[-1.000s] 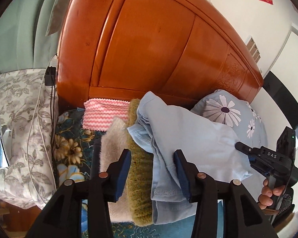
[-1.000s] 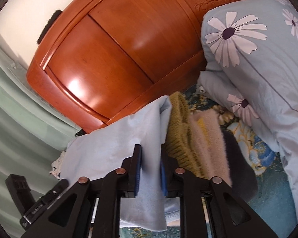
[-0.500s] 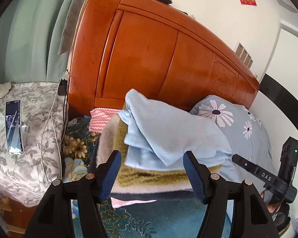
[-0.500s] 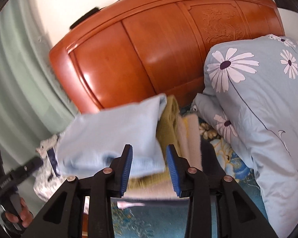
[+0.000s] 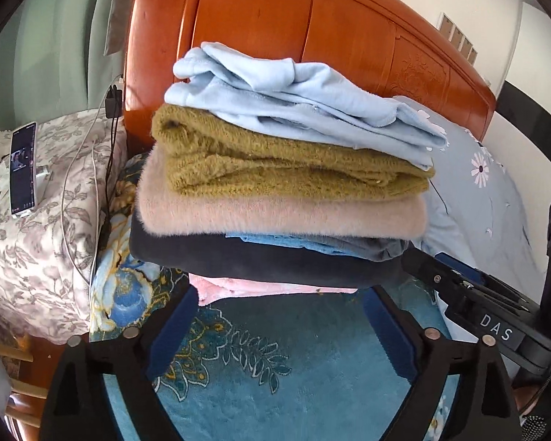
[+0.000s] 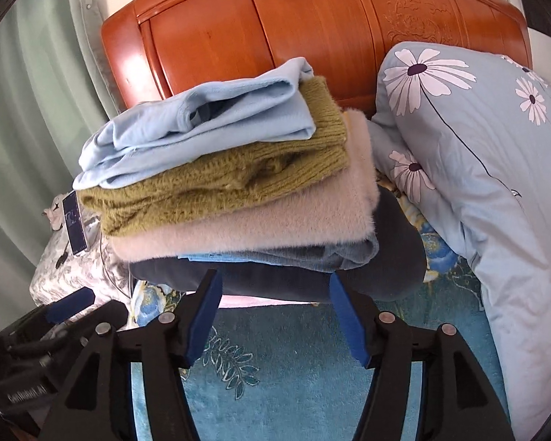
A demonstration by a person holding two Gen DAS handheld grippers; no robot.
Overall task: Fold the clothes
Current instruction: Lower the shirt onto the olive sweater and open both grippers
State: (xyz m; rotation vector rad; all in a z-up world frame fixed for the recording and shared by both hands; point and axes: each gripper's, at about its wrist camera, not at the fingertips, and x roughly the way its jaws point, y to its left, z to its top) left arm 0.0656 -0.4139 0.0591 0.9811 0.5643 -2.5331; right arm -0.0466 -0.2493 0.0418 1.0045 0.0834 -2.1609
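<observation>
The left tongs (image 5: 279, 325) stand spread wide with nothing between their blue pads; the jaws have just been opening. The right tongs (image 6: 275, 316) are also spread, less widely, and empty, their jaws likewise just opening. Both hang low over the teal bedspread (image 5: 294, 360), just in front of a stack of folded clothes (image 5: 283, 183) that sits on the bed, apart from the pads.

The stack lies beyond the tips of both tongs, toward the far side, in front of the wooden headboard (image 5: 275, 18). On top is a light blue garment (image 5: 294, 99), loosely folded. Under it lie a mustard knitted sweater (image 5: 275, 161), a fuzzy beige sweater (image 5: 275, 213), a thin blue piece, a dark navy piece (image 5: 257, 261) and a pink one (image 5: 260, 288) at the bottom.

To the right of the stack rests a flowered pillow (image 6: 477, 139). To the left, a phone (image 5: 22, 169) lies on a grey flowered cloth (image 5: 36, 250).
</observation>
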